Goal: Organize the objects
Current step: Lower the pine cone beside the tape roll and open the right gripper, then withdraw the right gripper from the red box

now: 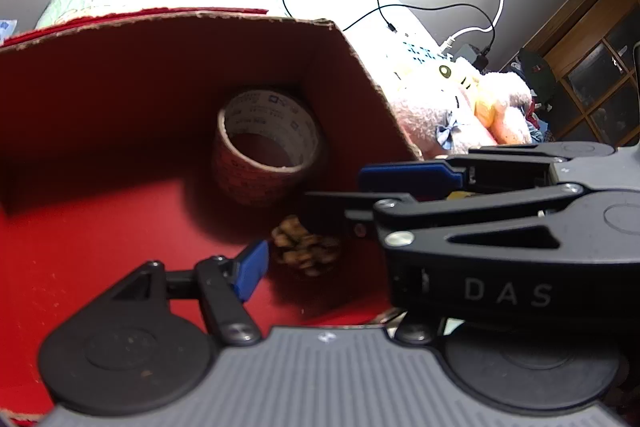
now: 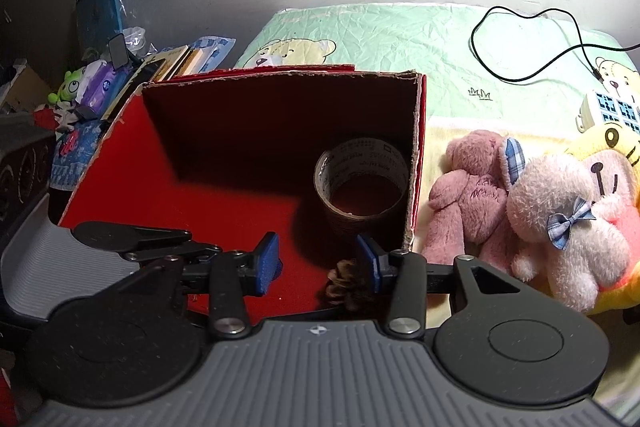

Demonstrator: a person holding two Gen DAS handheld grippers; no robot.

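A red cardboard box (image 2: 224, 131) lies open in front of both grippers; it also shows in the left wrist view (image 1: 120, 99). Inside stands a roll of tape (image 2: 362, 187), also in the left wrist view (image 1: 266, 147). A brown pine cone (image 2: 346, 285) lies on the box floor at the front, also in the left wrist view (image 1: 306, 247). My right gripper (image 2: 320, 263) is open above the box floor, its right pad beside the cone. My left gripper (image 1: 312, 247) is open around the cone; the right gripper's arm (image 1: 500, 227) hides its right finger.
Pink plush bears (image 2: 520, 211) and a yellow tiger plush (image 2: 608, 147) lie right of the box on a green bear-print sheet (image 2: 400, 35). A black cable (image 2: 532, 47) lies on the sheet. Books, tissue packs and clutter (image 2: 104, 83) stand left of the box.
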